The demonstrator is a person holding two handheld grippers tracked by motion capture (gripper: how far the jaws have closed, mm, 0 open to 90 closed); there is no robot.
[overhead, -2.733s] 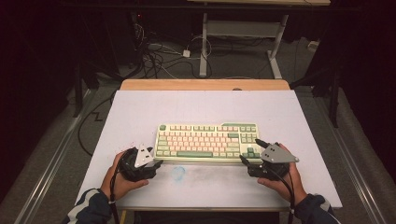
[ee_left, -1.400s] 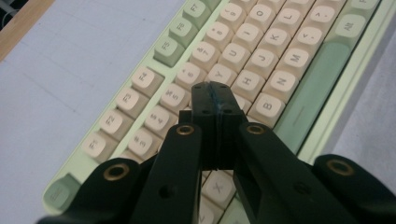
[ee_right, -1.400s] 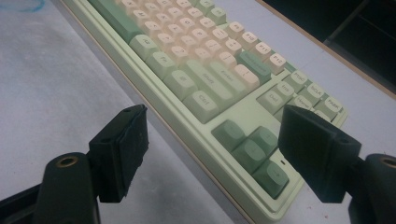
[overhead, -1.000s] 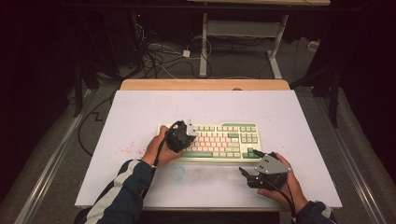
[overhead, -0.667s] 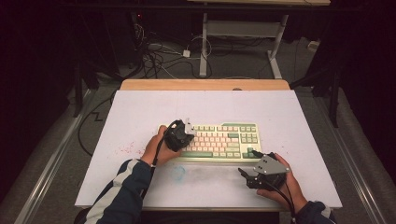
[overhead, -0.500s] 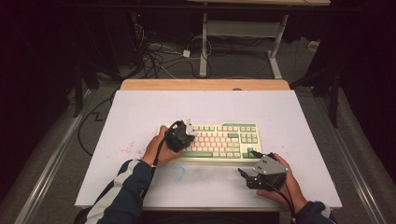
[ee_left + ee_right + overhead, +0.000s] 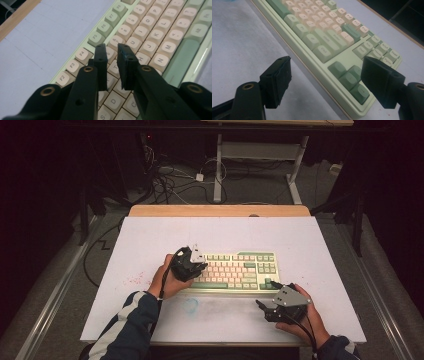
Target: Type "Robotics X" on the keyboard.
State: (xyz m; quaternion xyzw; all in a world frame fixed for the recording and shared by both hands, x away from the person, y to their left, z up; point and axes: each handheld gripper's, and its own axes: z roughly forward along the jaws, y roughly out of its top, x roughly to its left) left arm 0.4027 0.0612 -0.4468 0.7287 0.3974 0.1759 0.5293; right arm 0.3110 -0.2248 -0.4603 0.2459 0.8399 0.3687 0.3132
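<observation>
A pale green keyboard (image 7: 240, 270) with cream and green keys lies across the middle of the white mat. My left gripper (image 7: 201, 265) hovers over its left half and points down at the letter keys (image 7: 150, 37). Its jaws have just been opening and stand a narrow gap apart (image 7: 111, 47), with nothing between them. My right gripper (image 7: 261, 306) rests low on the mat by the keyboard's front right corner. Its jaws are spread wide (image 7: 327, 61) and empty, facing the arrow keys (image 7: 348, 78).
The white mat (image 7: 150, 240) covers a wooden table whose far edge (image 7: 220, 210) shows. A faint blue smudge (image 7: 190, 305) and red specks (image 7: 135, 280) mark the mat in front and to the left. Cables (image 7: 170, 180) and a desk frame lie on the floor beyond.
Since the earliest frame my left gripper has moved from the keyboard's left end onto its keys, and the right has drawn back toward the front edge. Over the last second both hold still.
</observation>
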